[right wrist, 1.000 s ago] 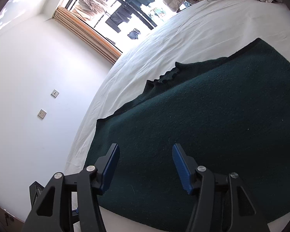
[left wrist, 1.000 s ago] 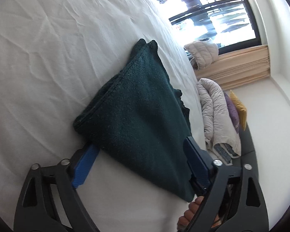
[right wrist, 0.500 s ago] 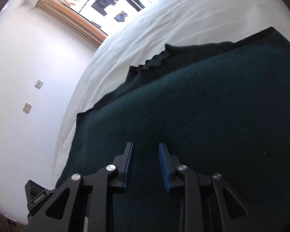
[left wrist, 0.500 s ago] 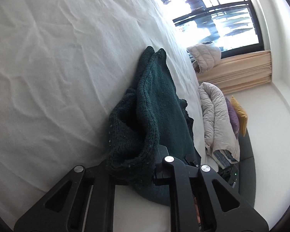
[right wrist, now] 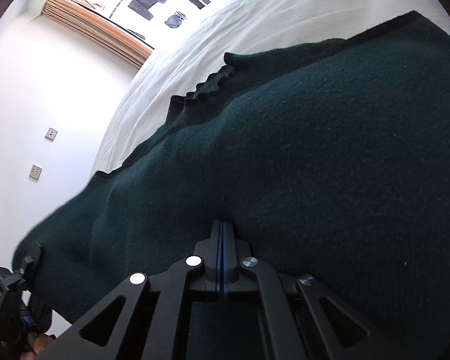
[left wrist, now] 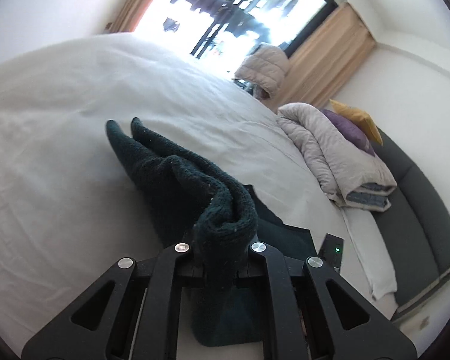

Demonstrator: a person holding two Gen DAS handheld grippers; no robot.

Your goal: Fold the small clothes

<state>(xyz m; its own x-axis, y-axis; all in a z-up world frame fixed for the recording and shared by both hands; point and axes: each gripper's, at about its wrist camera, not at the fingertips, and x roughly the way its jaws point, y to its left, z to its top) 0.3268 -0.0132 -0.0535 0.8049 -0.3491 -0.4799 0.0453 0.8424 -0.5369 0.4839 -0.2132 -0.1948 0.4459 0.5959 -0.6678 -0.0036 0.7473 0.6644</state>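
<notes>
The dark green sweater [left wrist: 171, 180] lies on the white bed [left wrist: 60, 138], most of it spread flat, one end bunched and lifted. The left gripper [left wrist: 222, 258] has clamped onto that bunched end: a thick roll of knit is squeezed between its fingers and bulges out just ahead of them, with more cloth hanging below. The right gripper [right wrist: 223, 240] has just been closing, and its blue pads now meet with barely a slit between them. Their tips press into the flat body of the sweater [right wrist: 285, 165], and a small dimple sits just in front of them, but I cannot tell whether any cloth is actually pinched.

It looks like a soft, floppy, fairly thick knit, light enough to lift by one end, not slippery, and likely to sag and stretch wherever it is unsupported. I would hold it at a hem or folded edge, through both layers, with the other fingers gripping well apart along the same edge.
</notes>
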